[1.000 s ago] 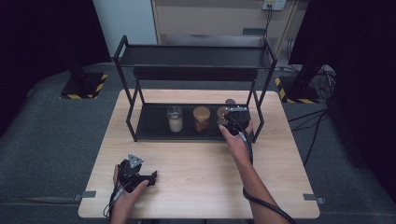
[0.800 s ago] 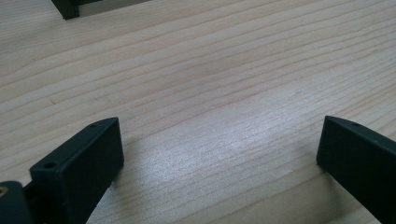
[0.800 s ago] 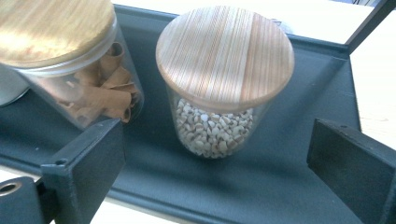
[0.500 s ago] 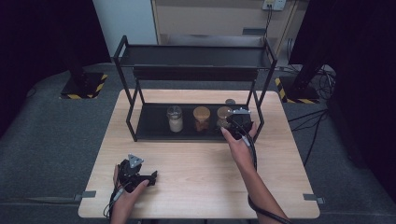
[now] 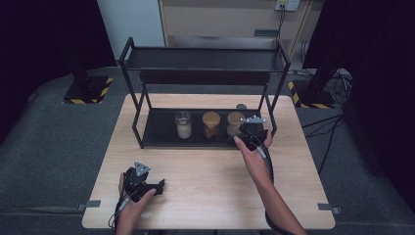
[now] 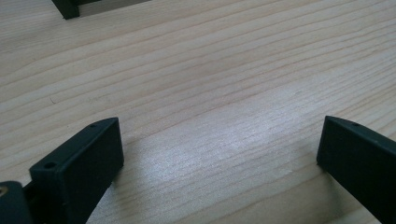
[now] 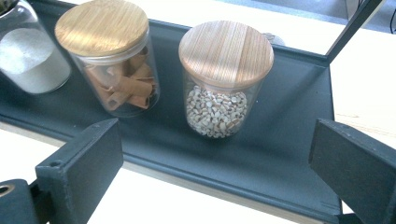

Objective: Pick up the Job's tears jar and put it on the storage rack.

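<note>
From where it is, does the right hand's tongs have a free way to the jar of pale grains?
Probably yes: the right tongs stand open just before the jar of pale grains, nothing between them; the rack post stands off to the side.

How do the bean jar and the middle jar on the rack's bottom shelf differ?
The bean jar holds small pale grains; the middle jar holds brown stick-like pieces. The bean jar stands nearest the right claw, at the row's right end; the middle jar sits between it and the white-powder jar. Both are clear glass, upright, with round wooden lids.
</note>
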`<state>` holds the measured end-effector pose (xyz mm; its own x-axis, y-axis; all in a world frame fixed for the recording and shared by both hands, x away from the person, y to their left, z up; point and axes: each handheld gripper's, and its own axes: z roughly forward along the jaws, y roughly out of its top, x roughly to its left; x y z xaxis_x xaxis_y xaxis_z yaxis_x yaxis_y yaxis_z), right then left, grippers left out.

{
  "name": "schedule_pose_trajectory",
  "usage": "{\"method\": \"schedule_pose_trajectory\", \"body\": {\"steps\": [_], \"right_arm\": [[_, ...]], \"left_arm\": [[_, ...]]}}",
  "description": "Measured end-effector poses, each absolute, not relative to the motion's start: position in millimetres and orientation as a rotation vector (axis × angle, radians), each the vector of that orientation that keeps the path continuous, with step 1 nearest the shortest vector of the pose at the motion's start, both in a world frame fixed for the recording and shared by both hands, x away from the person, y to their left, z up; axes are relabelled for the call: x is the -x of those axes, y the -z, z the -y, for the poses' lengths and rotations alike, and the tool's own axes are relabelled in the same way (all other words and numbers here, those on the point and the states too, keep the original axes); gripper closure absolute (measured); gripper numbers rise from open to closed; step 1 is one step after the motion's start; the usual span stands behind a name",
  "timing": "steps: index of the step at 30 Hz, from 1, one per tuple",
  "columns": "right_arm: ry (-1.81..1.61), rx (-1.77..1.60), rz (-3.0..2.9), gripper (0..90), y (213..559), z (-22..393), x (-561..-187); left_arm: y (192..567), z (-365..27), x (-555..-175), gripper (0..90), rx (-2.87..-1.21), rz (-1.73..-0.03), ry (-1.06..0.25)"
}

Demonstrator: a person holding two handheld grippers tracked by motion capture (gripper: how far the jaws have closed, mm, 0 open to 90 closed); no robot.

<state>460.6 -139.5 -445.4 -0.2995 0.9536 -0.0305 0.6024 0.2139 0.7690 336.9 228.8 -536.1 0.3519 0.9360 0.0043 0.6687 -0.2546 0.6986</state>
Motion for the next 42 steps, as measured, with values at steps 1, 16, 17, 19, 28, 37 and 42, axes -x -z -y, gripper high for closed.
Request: {"method": "schedule_pose_trajectory", "body": {"steps": [1, 16, 17, 19, 28, 37, 42], "right_arm": [[-0.905, -1.430, -1.986, 3.1, 445.0, 139.9, -459.4], [-0.915, -1.410, -2.008, 3.4, 451.2, 145.7, -442.8], [-0.916, -1.405, -2.008, 3.4, 451.7, 146.2, -441.4], [-0.918, -1.404, -2.012, 3.4, 452.4, 146.9, -439.3], [-0.916, -1.389, -2.031, 3.4, 459.1, 150.2, -429.8], [-0.917, -1.381, -2.044, 3.3, 465.2, 152.9, -422.8], [-0.927, -1.377, -2.047, 3.3, 467.4, 155.5, -417.8]], "left_arm": [[536.2, -228.7, -336.9, 0.0, -2.013, -1.391, -0.572], [536.2, -228.6, -336.9, 0.0, -2.013, -1.393, -0.572], [536.2, -228.6, -336.9, 0.0, -2.013, -1.393, -0.572], [536.2, -228.6, -336.9, 0.0, -2.013, -1.393, -0.573], [536.2, -228.6, -337.0, 0.0, -2.012, -1.393, -0.573], [536.2, -228.5, -337.0, 0.0, -2.012, -1.394, -0.573], [536.2, -228.4, -337.0, 0.0, -2.012, -1.394, -0.573]]}}
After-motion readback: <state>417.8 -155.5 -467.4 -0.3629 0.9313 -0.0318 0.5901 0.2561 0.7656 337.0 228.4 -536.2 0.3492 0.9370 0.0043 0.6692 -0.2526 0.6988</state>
